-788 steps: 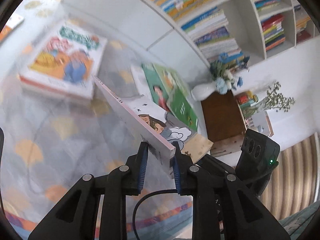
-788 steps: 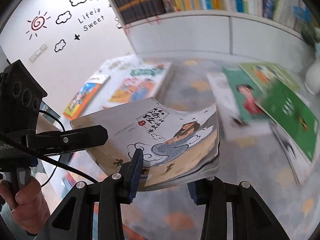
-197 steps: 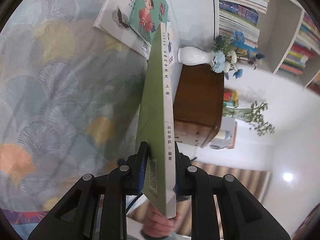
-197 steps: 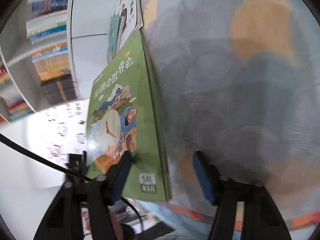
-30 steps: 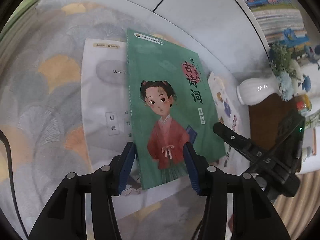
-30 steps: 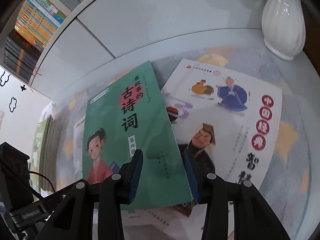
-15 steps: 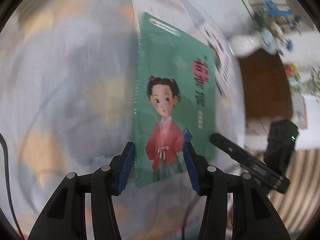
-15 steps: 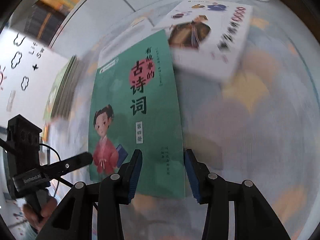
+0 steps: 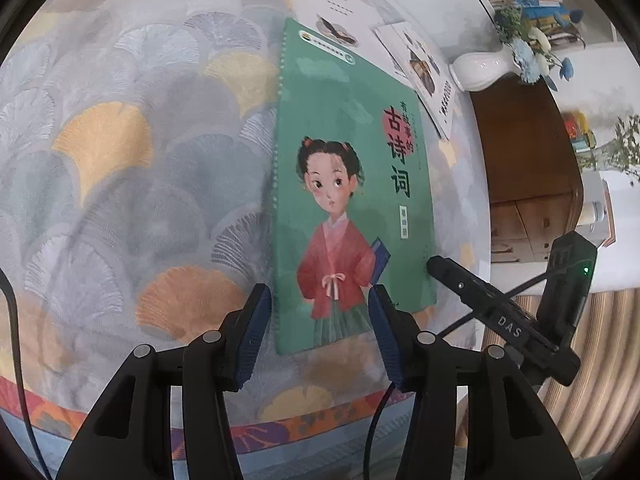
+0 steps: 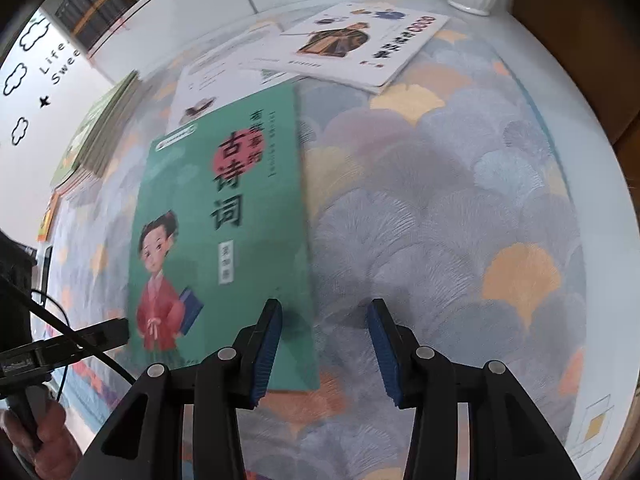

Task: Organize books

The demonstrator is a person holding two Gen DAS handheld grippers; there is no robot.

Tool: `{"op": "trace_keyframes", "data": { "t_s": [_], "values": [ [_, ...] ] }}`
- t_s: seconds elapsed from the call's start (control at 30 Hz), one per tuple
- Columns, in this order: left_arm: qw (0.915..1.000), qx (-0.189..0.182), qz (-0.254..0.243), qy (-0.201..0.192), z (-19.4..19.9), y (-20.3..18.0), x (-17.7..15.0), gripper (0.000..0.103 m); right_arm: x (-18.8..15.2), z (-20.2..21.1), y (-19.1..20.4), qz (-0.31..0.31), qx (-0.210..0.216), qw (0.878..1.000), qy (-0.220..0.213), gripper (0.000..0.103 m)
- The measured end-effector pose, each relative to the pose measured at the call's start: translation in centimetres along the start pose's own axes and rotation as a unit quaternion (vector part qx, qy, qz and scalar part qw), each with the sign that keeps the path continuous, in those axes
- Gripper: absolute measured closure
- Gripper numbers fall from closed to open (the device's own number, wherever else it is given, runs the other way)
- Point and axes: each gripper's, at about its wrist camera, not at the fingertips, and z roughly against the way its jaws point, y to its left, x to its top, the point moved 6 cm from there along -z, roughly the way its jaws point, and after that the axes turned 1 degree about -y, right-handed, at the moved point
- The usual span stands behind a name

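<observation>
Hovering both tongs over the green book (image 9: 352,200), I am lining up to pick it off the cloth (image 9: 120,160). It is lying flat, cover up, near the table's front edge, its far corner overlapping a white booklet (image 9: 328,4); another white book (image 10: 352,46) is lying beyond, near the vase (image 9: 476,70). My left gripper (image 9: 316,330) is standing with jaws apart, straddling the book's near edge by its spine corner, pads not pressing on anything. My right gripper (image 10: 322,346) is likewise apart and empty, one finger over the book's near right corner, the other over bare cloth. I am judging this the reach-and-grasp step for one more loose book; a stack (image 10: 108,124) is already waiting at the table's left. Next I am needing to get a pad under the thin edge, perhaps sliding the book past the table edge, since a flat cover gives little to pinch.
</observation>
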Motion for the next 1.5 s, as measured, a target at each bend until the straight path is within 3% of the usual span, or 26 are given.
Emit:
{"op": "trace_keyframes", "data": {
  "t_s": [0.13,0.3,0.37,0.43,0.47,0.5,0.53,0.63,0.7,0.77,0.8,0.87,0.97,1.1,1.27,1.33,1.5],
  "values": [
    [0.9998,-0.017,0.006,-0.005,0.1,-0.1,-0.2,0.055,-0.8,-0.1,0.6,-0.003,0.008,1.000,-0.001,0.060],
    [0.9936,-0.103,0.046,0.000,0.6,-0.3,-0.6,0.055,-2.3,0.3,1.2,-0.013,0.039,0.999,0.002,0.057],
    [0.9801,-0.186,0.069,-0.002,1.3,-1.4,-0.6,0.055,-2.4,0.2,1.3,-0.022,0.057,0.998,0.002,0.057],
    [0.9554,-0.277,0.102,-0.002,2.0,-2.1,-0.2,0.055,-2.7,0.2,0.7,-0.045,0.084,0.995,0.004,0.057],
    [0.9511,-0.288,0.110,-0.001,1.9,-2.3,0.0,0.055,-2.6,0.1,0.6,-0.058,0.099,0.993,0.004,0.057],
    [0.9515,-0.285,0.116,-0.001,1.7,-2.3,0.2,0.055,-2.6,0.0,0.3,-0.070,0.113,0.991,0.006,0.057],
    [0.9623,-0.249,0.109,-0.007,1.2,-2.2,0.4,0.055,-2.5,-0.2,0.1,-0.082,0.125,0.989,0.007,0.057],
    [0.9904,-0.125,0.057,-0.015,-0.3,-2.8,0.4,0.080,-2.5,-0.3,-0.6,-0.116,0.156,0.981,0.011,0.057],
    [0.9972,-0.068,0.026,-0.018,-1.3,-3.4,0.4,0.092,-2.5,-0.4,-0.7,-0.126,0.165,0.978,0.010,0.057],
    [0.9989,-0.044,0.005,-0.017,-2.2,-4.3,0.6,0.092,-2.5,-0.4,-0.4,-0.129,0.166,0.978,0.008,0.057],
    [0.9986,-0.052,0.006,-0.010,-2.6,-4.8,0.6,0.092,-2.7,-0.2,-0.6,-0.128,0.165,0.978,0.008,0.057],
    [0.9945,-0.103,0.023,-0.003,-2.5,-5.7,1.1,0.092,-3.0,0.0,-0.7,-0.126,0.166,0.978,0.012,0.057],
    [0.9820,-0.177,0.064,0.010,-2.0,-6.2,2.2,0.092,-3.3,0.5,-1.9,-0.151,0.195,0.969,0.029,0.055],
    [0.9676,-0.232,0.095,0.028,-1.4,-6.3,2.7,0.092,-3.4,0.3,-4.1,-0.236,0.282,0.929,0.041,0.041],
    [0.9537,-0.268,0.129,0.044,-1.5,-6.1,2.6,0.092,-2.0,-1.2,-4.0,-0.286,0.348,0.892,0.044,0.041],
    [0.9602,-0.248,0.120,0.046,-1.5,-5.9,2.5,0.092,-1.2,-1.5,-3.3,-0.282,0.341,0.896,0.035,0.057],
    [0.9838,-0.166,0.058,0.035,-0.6,-5.7,2.7,0.092,0.0,-0.6,-0.8,-0.216,0.268,0.939,0.012,0.064]
  ]
}}
